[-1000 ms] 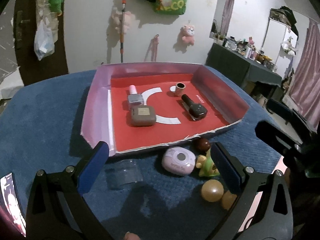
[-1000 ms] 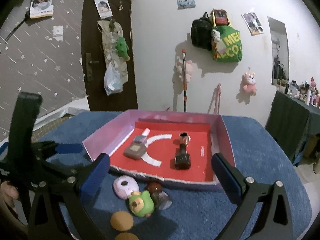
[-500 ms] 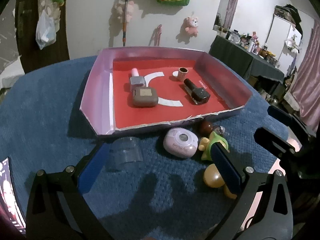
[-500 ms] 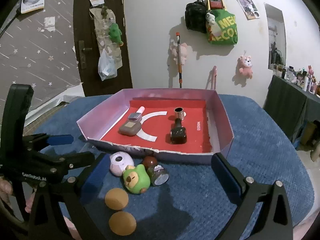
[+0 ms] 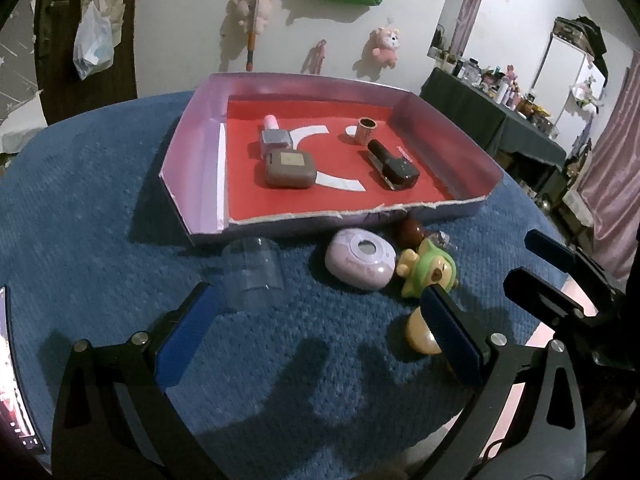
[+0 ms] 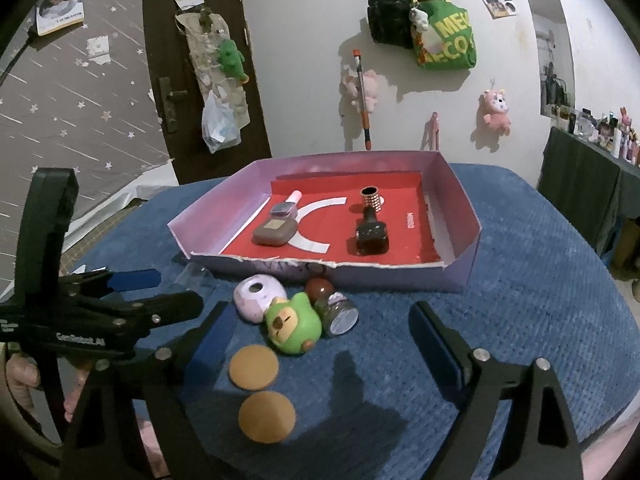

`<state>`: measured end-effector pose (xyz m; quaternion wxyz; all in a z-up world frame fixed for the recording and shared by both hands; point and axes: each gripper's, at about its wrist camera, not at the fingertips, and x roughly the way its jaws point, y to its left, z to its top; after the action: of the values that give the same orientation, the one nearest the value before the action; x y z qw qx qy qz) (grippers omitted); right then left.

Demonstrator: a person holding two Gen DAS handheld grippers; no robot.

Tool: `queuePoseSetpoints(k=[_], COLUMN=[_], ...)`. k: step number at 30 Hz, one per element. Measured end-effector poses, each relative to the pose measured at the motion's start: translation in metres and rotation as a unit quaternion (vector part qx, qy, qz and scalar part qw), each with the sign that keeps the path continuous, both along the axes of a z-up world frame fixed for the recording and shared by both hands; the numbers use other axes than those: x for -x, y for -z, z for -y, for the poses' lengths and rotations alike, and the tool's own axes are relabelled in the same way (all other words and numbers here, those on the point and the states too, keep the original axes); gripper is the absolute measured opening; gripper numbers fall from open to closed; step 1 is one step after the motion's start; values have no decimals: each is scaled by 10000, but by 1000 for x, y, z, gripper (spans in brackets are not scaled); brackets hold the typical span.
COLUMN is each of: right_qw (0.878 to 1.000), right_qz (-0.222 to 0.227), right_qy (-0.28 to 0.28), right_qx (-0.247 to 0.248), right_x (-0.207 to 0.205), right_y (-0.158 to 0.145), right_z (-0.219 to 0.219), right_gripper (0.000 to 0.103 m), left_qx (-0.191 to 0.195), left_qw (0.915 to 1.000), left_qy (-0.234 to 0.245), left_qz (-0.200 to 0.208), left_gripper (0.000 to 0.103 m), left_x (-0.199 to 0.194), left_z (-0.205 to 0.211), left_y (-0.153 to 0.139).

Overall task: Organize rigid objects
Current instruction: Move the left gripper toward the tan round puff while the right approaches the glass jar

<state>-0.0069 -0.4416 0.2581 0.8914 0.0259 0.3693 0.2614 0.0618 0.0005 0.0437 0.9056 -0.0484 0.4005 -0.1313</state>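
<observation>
Fingers: right gripper (image 6: pixel 320 332) closing, nothing between its pads; left gripper (image 5: pixel 316 320) spread wide, empty.
Target, my guess: green toy (image 6: pixel 294 324), just ahead of the right fingers, slightly left, touching the lilac case (image 6: pixel 258 296).
Nearer hand: right, I'd say.
Long axis: toy lies tipped, running near-to-far.
Clear cup (image 5: pixel 254 274): on its side, just ahead of the left fingers.
Tray (image 6: pixel 460 216): beyond the cluster, bottles inside.
Writing: green bag (image 6: pixel 448 40) reads "ME… ECO…", cut off.
</observation>
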Motion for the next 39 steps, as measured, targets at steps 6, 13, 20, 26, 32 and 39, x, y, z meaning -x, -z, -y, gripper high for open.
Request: queuePoseSetpoints(k=[6, 13, 20, 26, 32, 39], right_qw=[9999, 9993, 9996, 9993, 9983, 9980], right_qz=[-39, -213, -161, -266, -534, -599], right_qy=[-140, -300, -135, 231, 177, 185], right_qx=[-25, 59, 211, 155, 130, 23], right_x=[15, 34, 36, -2, -24, -22], right_y=[7, 25, 29, 27, 37, 39], right_z=[-2, -5, 2, 18, 19, 31], right_gripper=[89, 89, 89, 89, 88, 88], left_qx=[-14, -32, 21, 9, 13, -79], left_qw=[10000, 9997, 9995, 9991, 9981, 9977], left_qy=[49, 226, 294, 375, 479, 570], left_qz=[-45, -79, -127, -220, -382, -359], left_gripper=[102, 99, 99, 99, 99, 99], left_x=[6, 18, 24, 22, 15, 6], left_z=[3, 13, 21, 32, 43, 55], left_y=[6, 13, 17, 23, 32, 34])
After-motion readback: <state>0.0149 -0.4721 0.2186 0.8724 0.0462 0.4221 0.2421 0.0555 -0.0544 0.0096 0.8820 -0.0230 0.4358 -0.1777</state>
